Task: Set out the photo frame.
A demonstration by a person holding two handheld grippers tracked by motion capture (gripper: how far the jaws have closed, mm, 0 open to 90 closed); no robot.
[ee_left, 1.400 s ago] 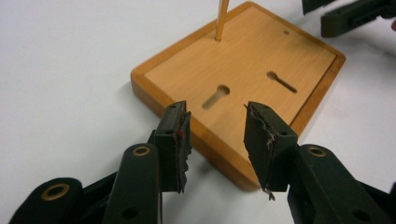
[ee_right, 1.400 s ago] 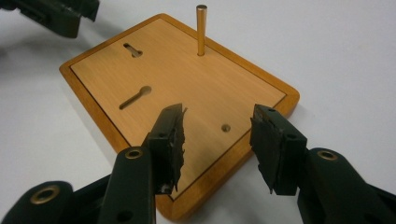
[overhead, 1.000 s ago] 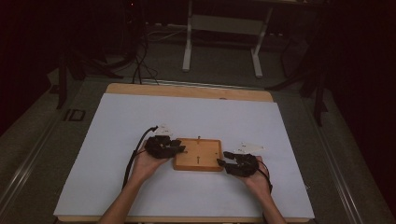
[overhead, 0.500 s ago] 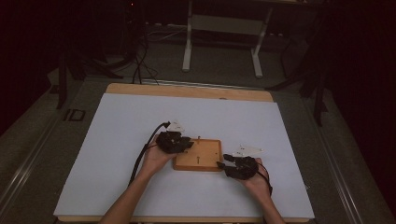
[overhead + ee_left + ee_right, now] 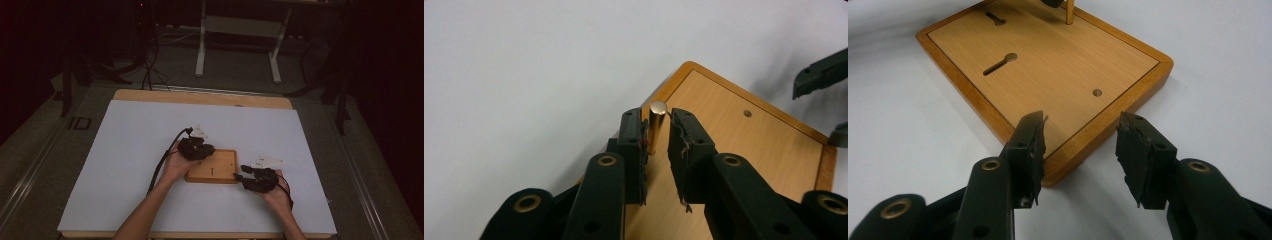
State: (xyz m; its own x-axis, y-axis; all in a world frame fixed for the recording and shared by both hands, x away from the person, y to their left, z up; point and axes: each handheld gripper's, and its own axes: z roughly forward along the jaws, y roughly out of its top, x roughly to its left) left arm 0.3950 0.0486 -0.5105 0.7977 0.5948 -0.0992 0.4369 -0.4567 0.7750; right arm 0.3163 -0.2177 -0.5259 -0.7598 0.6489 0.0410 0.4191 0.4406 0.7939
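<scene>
Left gripper [image 5: 656, 131] jaws just closing round upright brass peg [image 5: 656, 125] on flat wooden board [image 5: 744, 150], tiny gap left. Right gripper [image 5: 1080, 131] half-open, straddling board corner, gripping nothing.

Dim room, grey floor [image 5: 45, 145], white-legged stand [image 5: 239, 30] behind (cables [image 5: 145, 60] nearby), white-topped table [image 5: 125, 145]

Two handheld grippers, black bodies. Left gripper [image 5: 207, 150]: black cable trailing back, pale three-cornered plate on top. Right gripper [image 5: 240, 176]: same plate. Jaws black, brass-ringed pivot holes, frayed dark pads. Forearms bare, no sleeves.
</scene>
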